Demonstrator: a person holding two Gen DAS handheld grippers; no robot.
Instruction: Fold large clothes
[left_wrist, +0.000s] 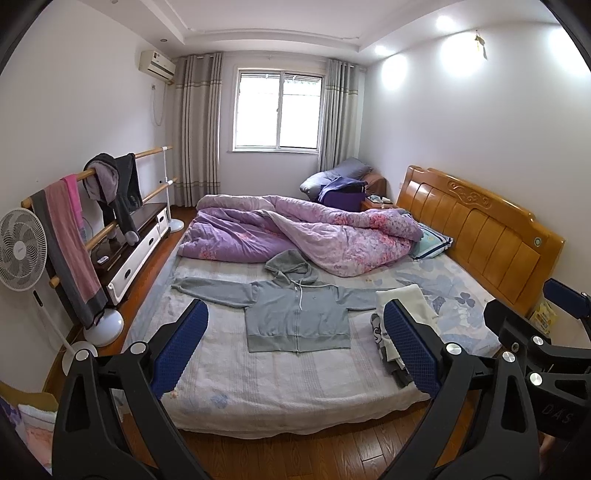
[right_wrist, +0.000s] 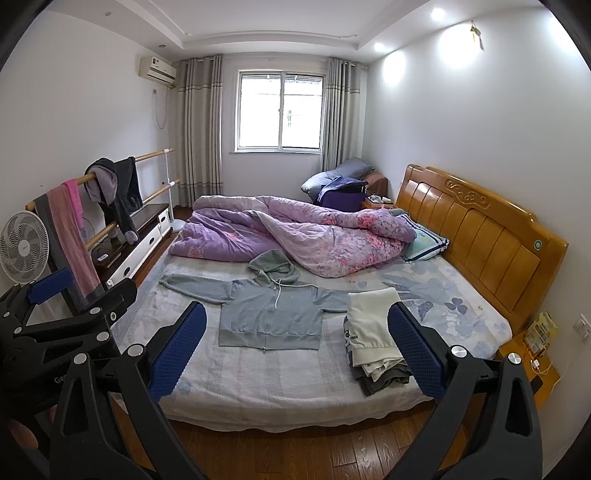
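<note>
While grippers gape, hoodie lies beyond.

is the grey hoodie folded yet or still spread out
Spread out. The grey hoodie lies flat on the bed, both sleeves stretched sideways, hood up top.

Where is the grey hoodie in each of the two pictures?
Left wrist view: the grey hoodie lies flat, mid-picture, between the open fingers.
Right wrist view: the hoodie lies left of centre.
Shared landmark: the folded clothes pile lies beside its right-hand sleeve in both.
</note>
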